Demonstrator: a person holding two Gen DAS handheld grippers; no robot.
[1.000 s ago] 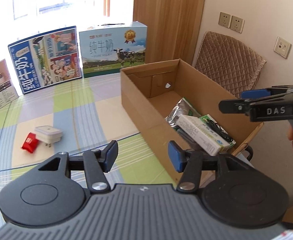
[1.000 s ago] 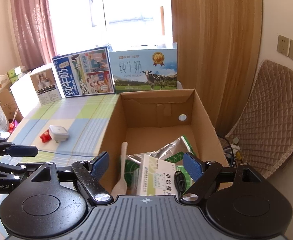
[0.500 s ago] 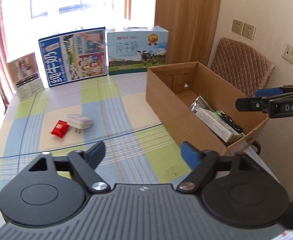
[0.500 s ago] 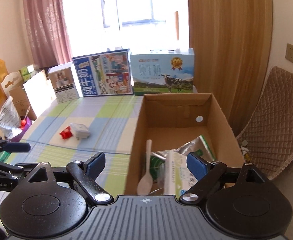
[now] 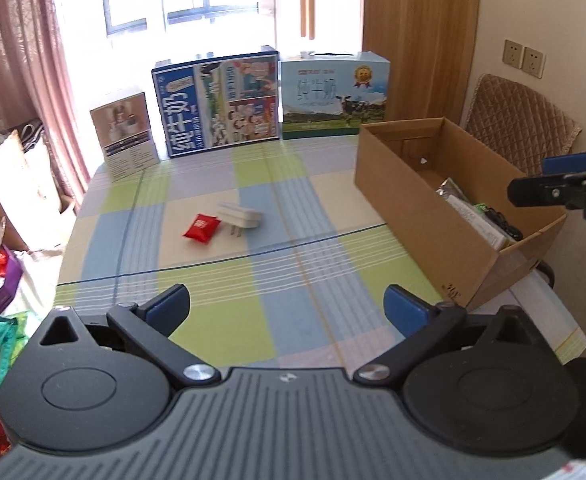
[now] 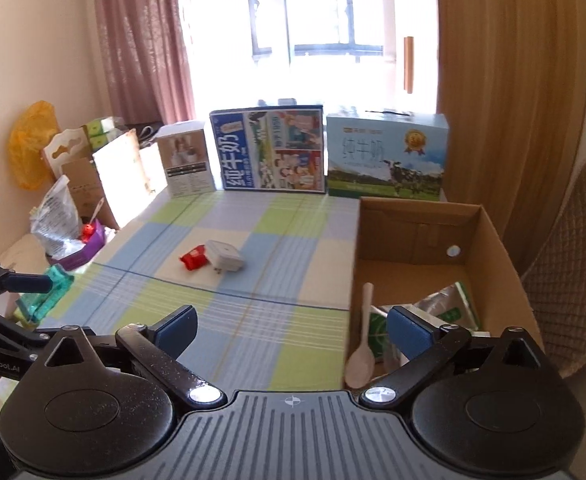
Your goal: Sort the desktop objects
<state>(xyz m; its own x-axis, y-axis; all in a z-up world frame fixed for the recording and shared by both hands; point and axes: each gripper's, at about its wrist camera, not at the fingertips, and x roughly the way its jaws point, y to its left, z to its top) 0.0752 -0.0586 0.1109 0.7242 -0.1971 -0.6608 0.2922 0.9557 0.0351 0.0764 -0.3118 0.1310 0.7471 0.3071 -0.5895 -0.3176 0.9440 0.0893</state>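
- Two small things lie on the worktop's checked cloth, about midway between its near and far edges: a red packet (image 5: pixel 201 228) and a white plug adapter (image 5: pixel 239 216), touching side by side.
- A cardboard box (image 5: pixel 421 216) stands open along the worktop's right edge; inside it are a pale spoon (image 6: pixel 363 344), a silver pouch (image 6: pixel 449 300) and a long white carton (image 5: pixel 479 220).
- Left gripper (image 5: pixel 287 306): jaws opening, spread wide, nothing between them, over the near edge.
- Right gripper (image 6: pixel 291 328): jaws opening, wide and empty, over the box's near left corner.
- Three printed cartons stand along the far edge: a small white one (image 5: pixel 127 136), a blue milk carton (image 5: pixel 217 106) and a cow-picture milk carton (image 5: pixel 333 96).
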